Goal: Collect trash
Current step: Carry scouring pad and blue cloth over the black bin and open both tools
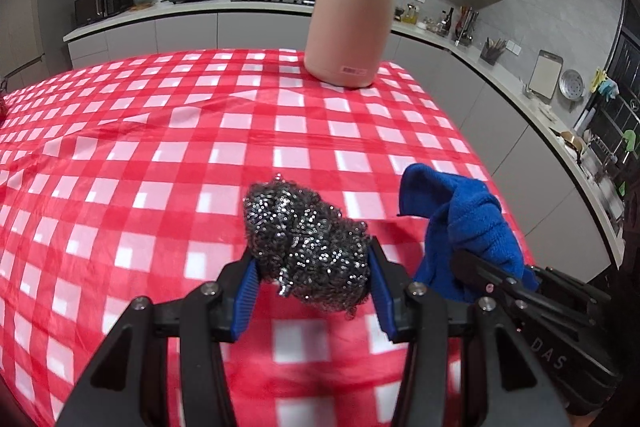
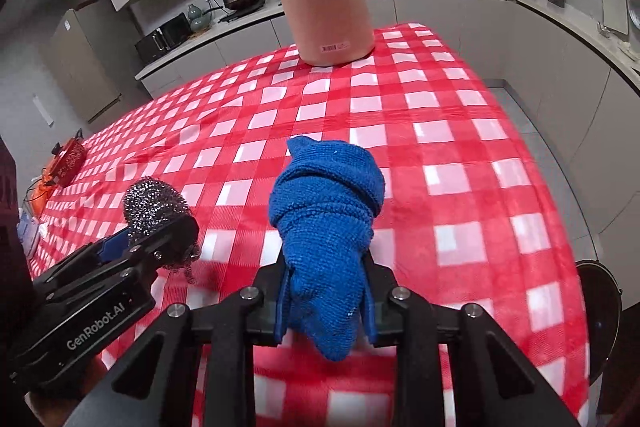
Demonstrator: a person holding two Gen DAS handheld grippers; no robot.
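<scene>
My left gripper (image 1: 312,283) is shut on a ball of steel wool (image 1: 308,239), its blue pads pressing both sides, held a little above the red-and-white checked tablecloth (image 1: 160,147). To its right, my right gripper (image 2: 326,291) is shut on a bunched blue cloth (image 2: 326,203), which sticks up and hangs down between the jaws. The right wrist view shows the left gripper (image 2: 160,247) with the steel wool (image 2: 154,205) at the lower left. In the left wrist view the blue cloth (image 1: 460,227) and the right gripper's black body sit at the lower right.
A tall pink thermos jug (image 1: 352,11) stands at the table's far right side. A red box (image 2: 68,161) and an orange item lie at the table's left edge. Kitchen counters with pans and utensils run behind and to the right. A dark round bin (image 2: 600,307) sits beside the table.
</scene>
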